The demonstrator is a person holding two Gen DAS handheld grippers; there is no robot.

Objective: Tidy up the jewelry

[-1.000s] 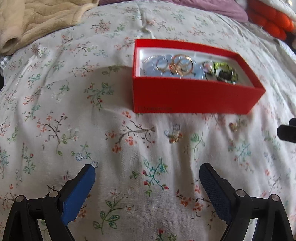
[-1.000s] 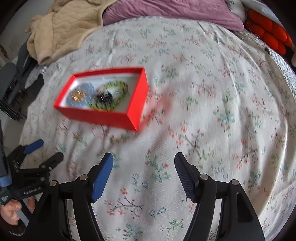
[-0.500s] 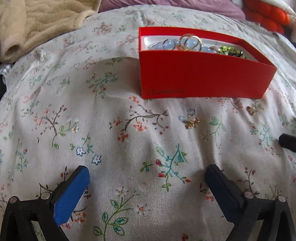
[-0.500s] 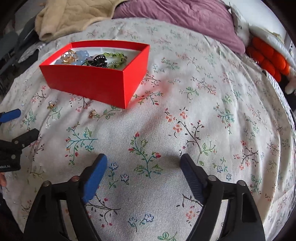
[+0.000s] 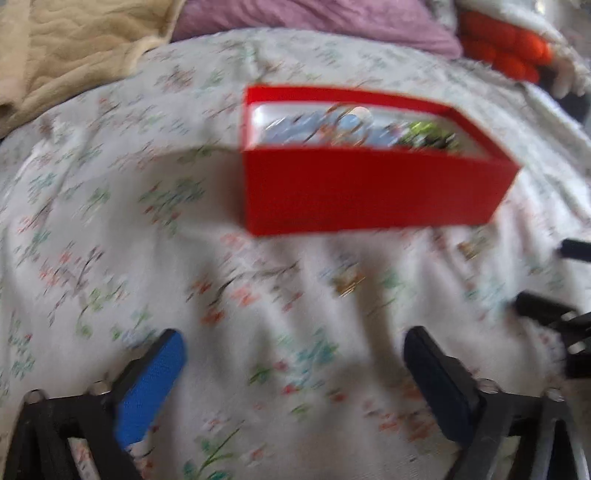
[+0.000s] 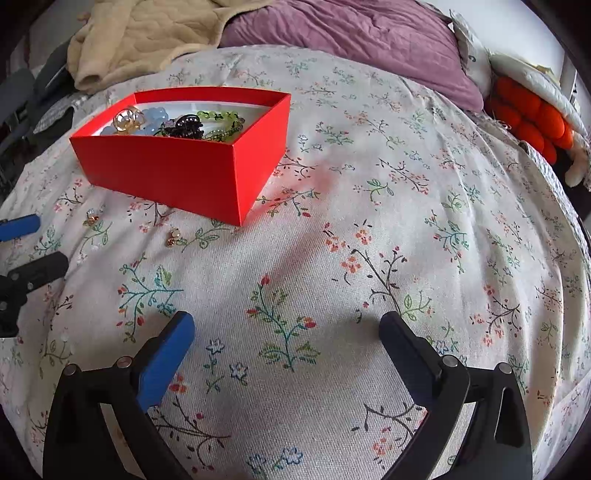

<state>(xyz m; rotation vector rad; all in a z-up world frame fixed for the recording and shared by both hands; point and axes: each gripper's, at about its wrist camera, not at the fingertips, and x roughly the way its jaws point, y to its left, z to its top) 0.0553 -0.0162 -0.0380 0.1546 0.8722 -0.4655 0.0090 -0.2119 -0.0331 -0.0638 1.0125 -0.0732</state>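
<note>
A red box (image 6: 192, 177) sits on the floral bedspread and holds blue beads, gold rings, a black clip and a green bead bracelet; it also shows, blurred, in the left wrist view (image 5: 369, 192). Two small gold earrings lie loose on the cloth in front of it, one (image 6: 173, 237) nearer the box corner and one (image 6: 91, 218) further left. The left wrist view shows them blurred (image 5: 349, 284) (image 5: 471, 247). My left gripper (image 5: 291, 354) is open and empty, short of the earrings. My right gripper (image 6: 286, 343) is open and empty, to the right of them.
A beige blanket (image 6: 147, 33) and a purple pillow (image 6: 351, 40) lie at the head of the bed. An orange and white soft toy (image 6: 532, 118) sits at the far right. The left gripper's fingers (image 6: 22, 225) show at the left edge of the right wrist view.
The left view has become motion-blurred, with the box and earrings a little lower in frame than half a second ago. The right gripper has come lower and nearer the cloth. Both stay open.
</note>
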